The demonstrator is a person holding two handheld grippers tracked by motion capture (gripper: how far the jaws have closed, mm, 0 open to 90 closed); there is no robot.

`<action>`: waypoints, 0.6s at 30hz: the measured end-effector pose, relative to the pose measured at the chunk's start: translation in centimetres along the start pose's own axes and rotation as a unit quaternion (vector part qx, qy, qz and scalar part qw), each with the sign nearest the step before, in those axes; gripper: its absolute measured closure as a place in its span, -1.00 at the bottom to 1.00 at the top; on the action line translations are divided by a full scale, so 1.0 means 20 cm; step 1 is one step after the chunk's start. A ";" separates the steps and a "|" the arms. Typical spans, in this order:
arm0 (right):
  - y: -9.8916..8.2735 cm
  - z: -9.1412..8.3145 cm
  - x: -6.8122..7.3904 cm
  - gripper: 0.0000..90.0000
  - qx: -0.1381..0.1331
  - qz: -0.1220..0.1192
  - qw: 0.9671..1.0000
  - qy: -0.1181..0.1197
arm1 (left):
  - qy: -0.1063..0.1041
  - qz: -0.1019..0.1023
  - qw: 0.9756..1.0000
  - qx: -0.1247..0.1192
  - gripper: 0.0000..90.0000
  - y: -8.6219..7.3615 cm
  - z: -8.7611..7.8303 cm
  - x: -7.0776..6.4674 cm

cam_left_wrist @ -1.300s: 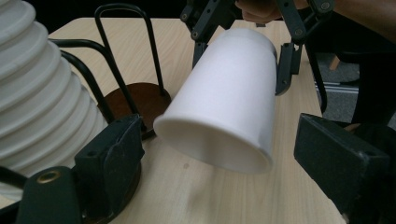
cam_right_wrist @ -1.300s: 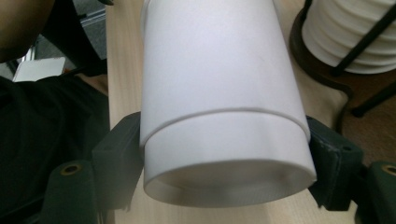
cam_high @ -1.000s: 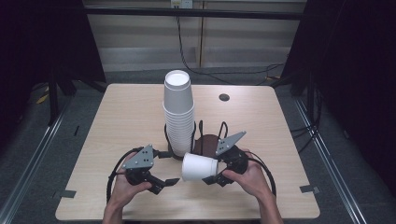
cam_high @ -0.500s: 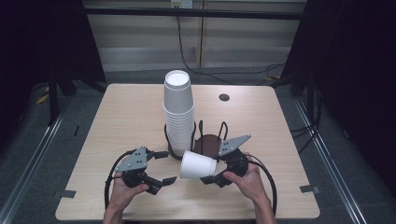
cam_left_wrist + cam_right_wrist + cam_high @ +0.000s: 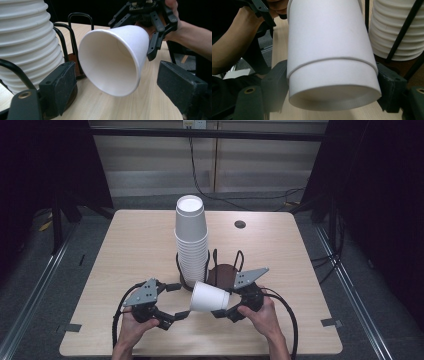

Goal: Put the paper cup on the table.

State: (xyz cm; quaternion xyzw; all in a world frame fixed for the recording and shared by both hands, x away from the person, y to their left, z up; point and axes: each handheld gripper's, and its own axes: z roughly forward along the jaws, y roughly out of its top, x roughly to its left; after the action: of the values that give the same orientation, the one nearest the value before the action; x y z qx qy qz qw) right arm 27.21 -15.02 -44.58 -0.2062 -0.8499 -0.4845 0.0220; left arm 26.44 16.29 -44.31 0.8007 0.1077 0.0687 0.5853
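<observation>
Near the table's front edge, I am pinching one smooth tapered white cup in the right gripper, one ribbed cup stack standing in a wire holder, left gripper jaws looking spread with nothing between them.

The cup looks like matt white paper, smooth. The table is pale wood grain, faintly sheened. The rack at 12 o'clock is black wire.

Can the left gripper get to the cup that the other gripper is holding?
Probably yes. The white cup lies sideways in the right gripper, its open mouth facing the left gripper. Only bare table shows between them; the cup stack stands behind, out of the way.
</observation>
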 end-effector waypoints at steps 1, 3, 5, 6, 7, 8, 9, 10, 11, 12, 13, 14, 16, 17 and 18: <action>0.00 0.00 0.00 -0.47 -0.004 0.000 1.000 0.000 | 0.001 0.000 1.000 0.000 -0.66 0.00 0.00 0.00; -0.01 0.01 0.00 -0.47 -0.008 -0.001 1.000 -0.001 | 0.000 0.000 1.000 -0.005 -0.66 0.00 0.00 -0.01; -0.01 0.01 0.00 -0.47 -0.013 -0.002 1.000 0.001 | 0.000 -0.001 1.000 -0.007 -0.66 0.00 0.00 -0.01; -0.01 0.01 0.01 -0.47 -0.013 -0.001 1.000 -0.001 | 0.000 -0.002 1.000 -0.008 -0.66 0.00 0.00 -0.01; -0.01 0.02 0.01 -0.47 -0.015 -0.001 1.000 0.000 | 0.002 -0.003 1.000 -0.008 -0.66 0.00 0.00 -0.01; -0.01 0.02 0.01 -0.47 -0.017 -0.003 1.000 -0.001 | -0.001 -0.004 1.000 -0.014 -0.66 -0.01 0.00 -0.01; -0.02 0.02 0.01 -0.47 -0.021 -0.002 1.000 0.001 | -0.001 -0.004 1.000 -0.015 -0.66 -0.01 0.00 -0.01; -0.02 0.02 0.01 -0.47 -0.023 -0.002 1.000 0.002 | 0.003 -0.004 1.000 -0.016 -0.66 -0.01 -0.01 -0.01; -0.03 0.02 0.01 -0.47 -0.029 -0.001 1.000 0.002 | 0.002 -0.005 1.000 -0.020 -0.66 -0.01 -0.01 -0.01; -0.04 0.02 0.00 -0.47 -0.033 0.001 0.999 0.004 | 0.003 -0.007 1.000 -0.020 -0.66 -0.02 -0.01 -0.01; -0.05 0.02 0.00 -0.47 -0.035 0.001 0.999 0.001 | 0.006 -0.006 1.000 -0.018 -0.66 -0.02 -0.01 -0.01; -0.06 0.02 0.00 -0.47 -0.040 0.001 0.999 0.004 | 0.003 -0.007 1.000 -0.019 -0.66 -0.02 -0.01 -0.01; -0.07 0.02 0.00 -0.47 -0.046 0.001 0.999 0.005 | 0.001 -0.008 1.000 -0.022 -0.66 -0.02 0.00 -0.01; -0.08 0.02 0.01 -0.47 -0.050 0.001 0.999 0.006 | 0.001 -0.009 1.000 -0.023 -0.66 -0.02 0.00 -0.01; -0.08 0.02 0.00 -0.47 -0.052 0.001 0.999 0.007 | -0.001 -0.009 1.000 -0.027 -0.66 -0.02 0.00 -0.02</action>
State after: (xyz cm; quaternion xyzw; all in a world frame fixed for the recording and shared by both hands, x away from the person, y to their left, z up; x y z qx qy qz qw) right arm 26.58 -15.43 -46.06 -0.2042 -0.8230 -0.5298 0.0176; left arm 26.10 16.27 -44.67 0.7836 0.1126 0.0649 0.6075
